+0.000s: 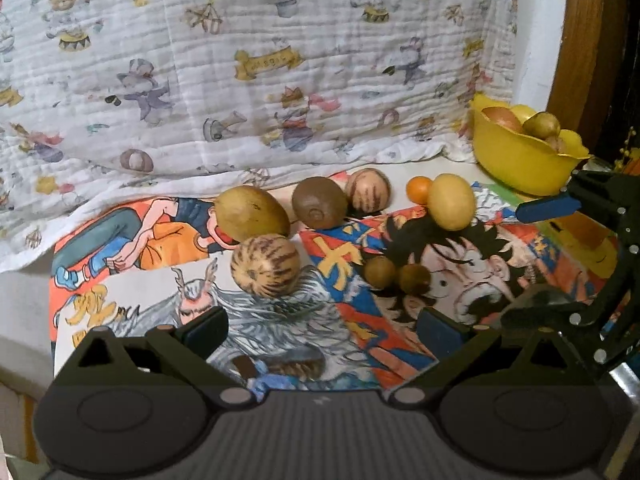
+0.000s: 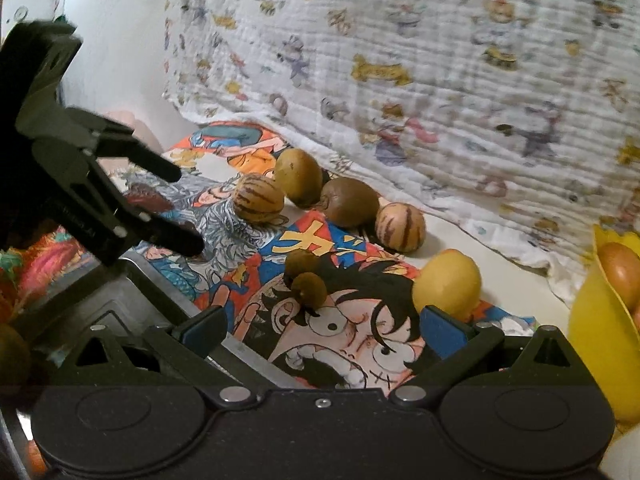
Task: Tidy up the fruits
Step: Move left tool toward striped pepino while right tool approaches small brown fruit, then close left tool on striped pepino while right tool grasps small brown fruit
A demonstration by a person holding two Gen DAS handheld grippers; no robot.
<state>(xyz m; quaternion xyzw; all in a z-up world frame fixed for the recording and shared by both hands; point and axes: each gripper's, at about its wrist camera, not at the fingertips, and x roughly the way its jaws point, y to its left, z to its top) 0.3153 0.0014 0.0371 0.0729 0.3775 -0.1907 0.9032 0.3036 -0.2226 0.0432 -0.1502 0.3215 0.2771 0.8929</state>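
Note:
Loose fruits lie on a comic-print mat [image 1: 132, 296]: a green-brown oval fruit [image 1: 252, 214], a striped melon [image 1: 265, 267], a brown kiwi [image 1: 319, 208], a second striped fruit [image 1: 367, 191], a small orange [image 1: 419, 189], a yellow fruit [image 1: 452, 202] and two small brown fruits [image 1: 380, 273]. A yellow bowl [image 1: 520, 164] at the back right holds a few fruits. My left gripper [image 1: 322, 332] hangs open in front of the striped melon, holding nothing. My right gripper [image 2: 324, 326] is open and empty, just short of the small brown fruits [image 2: 308, 289] and the yellow fruit [image 2: 447, 284].
A white cartoon-print blanket [image 1: 280, 60] hangs behind the fruits and drapes onto the surface. A wooden post [image 1: 580, 40] stands behind the bowl. The left gripper [image 2: 184, 208] shows at the left of the right wrist view, above a dark metal tray edge [image 2: 160, 276].

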